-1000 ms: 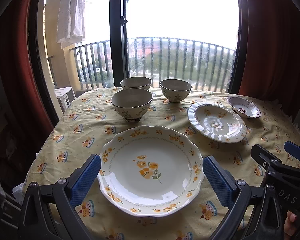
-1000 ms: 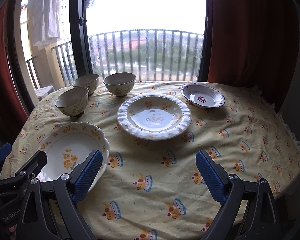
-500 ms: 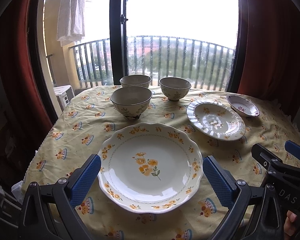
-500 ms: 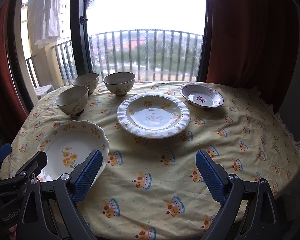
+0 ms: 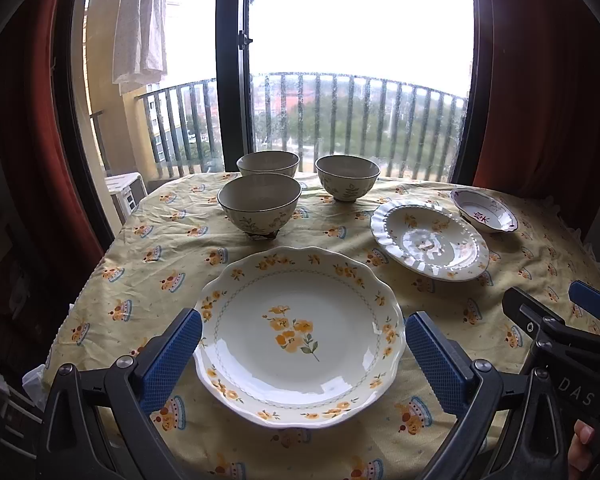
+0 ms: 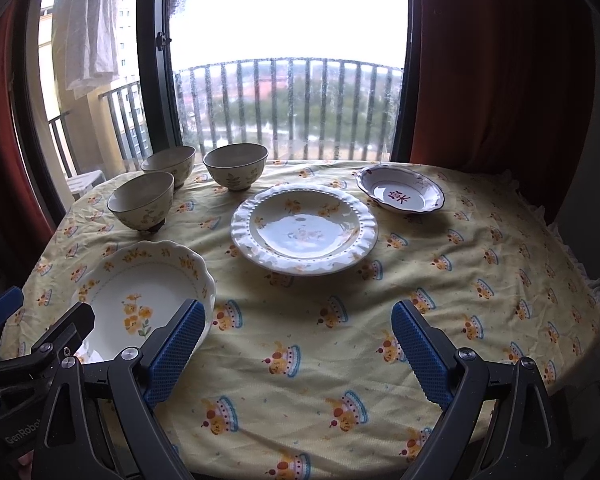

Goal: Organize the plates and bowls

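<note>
Plates and bowls stand apart on the yellow tablecloth (image 6: 340, 360). Nearest, the scalloped flower plate (image 5: 300, 332) lies at the near edge between the spread fingers of the left gripper (image 5: 302, 356). The right gripper (image 6: 296, 354) hangs released over bare cloth. Farther lie the ruffled plate (image 6: 304, 228) and small dish (image 6: 400, 196); three bowls (image 5: 260, 204) stand toward the far edge.

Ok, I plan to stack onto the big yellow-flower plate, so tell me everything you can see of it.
The yellow-flower plate is a wide, glossy white dish, ceramic by its look, with a scalloped rim, a ring of small yellow blossoms and a yellow sprig at its centre. It sits flat, upright and empty on the tablecloth, nearest the table's front edge. The open left tongs frame it without touching; nothing else touches it.
</note>
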{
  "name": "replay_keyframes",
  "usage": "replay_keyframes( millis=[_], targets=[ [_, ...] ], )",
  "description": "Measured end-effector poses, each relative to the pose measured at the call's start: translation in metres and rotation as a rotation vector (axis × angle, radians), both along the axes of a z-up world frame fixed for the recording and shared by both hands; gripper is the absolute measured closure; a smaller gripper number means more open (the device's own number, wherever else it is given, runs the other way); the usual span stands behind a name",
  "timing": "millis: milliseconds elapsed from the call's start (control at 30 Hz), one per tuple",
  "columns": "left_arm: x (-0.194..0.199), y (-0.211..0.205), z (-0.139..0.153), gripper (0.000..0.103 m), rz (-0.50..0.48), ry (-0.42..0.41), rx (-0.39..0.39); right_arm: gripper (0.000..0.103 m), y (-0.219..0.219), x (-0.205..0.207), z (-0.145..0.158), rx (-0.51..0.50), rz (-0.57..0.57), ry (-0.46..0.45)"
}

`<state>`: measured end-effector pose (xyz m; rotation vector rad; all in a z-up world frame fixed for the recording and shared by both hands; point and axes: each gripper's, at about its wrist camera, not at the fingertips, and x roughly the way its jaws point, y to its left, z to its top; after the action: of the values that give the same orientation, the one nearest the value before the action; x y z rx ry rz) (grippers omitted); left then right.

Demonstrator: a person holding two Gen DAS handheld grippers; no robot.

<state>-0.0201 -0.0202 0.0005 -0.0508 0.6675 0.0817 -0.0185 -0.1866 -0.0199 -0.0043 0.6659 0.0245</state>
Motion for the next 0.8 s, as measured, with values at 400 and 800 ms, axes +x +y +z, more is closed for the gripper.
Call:
replay_keyframes(
  millis=[400,800],
  targets=[
    [0.006,0.003,0.000,0.001,-0.003,0.019,0.003,0.007,0.001,0.003,-0.001,-0.001,-0.003,0.007],
    [0.027,0.023,-0.003,0.001,0.011,0.061,0.053,0.008,0.018,0.026,-0.001,0.048,0.035,0.035]
  ],
)
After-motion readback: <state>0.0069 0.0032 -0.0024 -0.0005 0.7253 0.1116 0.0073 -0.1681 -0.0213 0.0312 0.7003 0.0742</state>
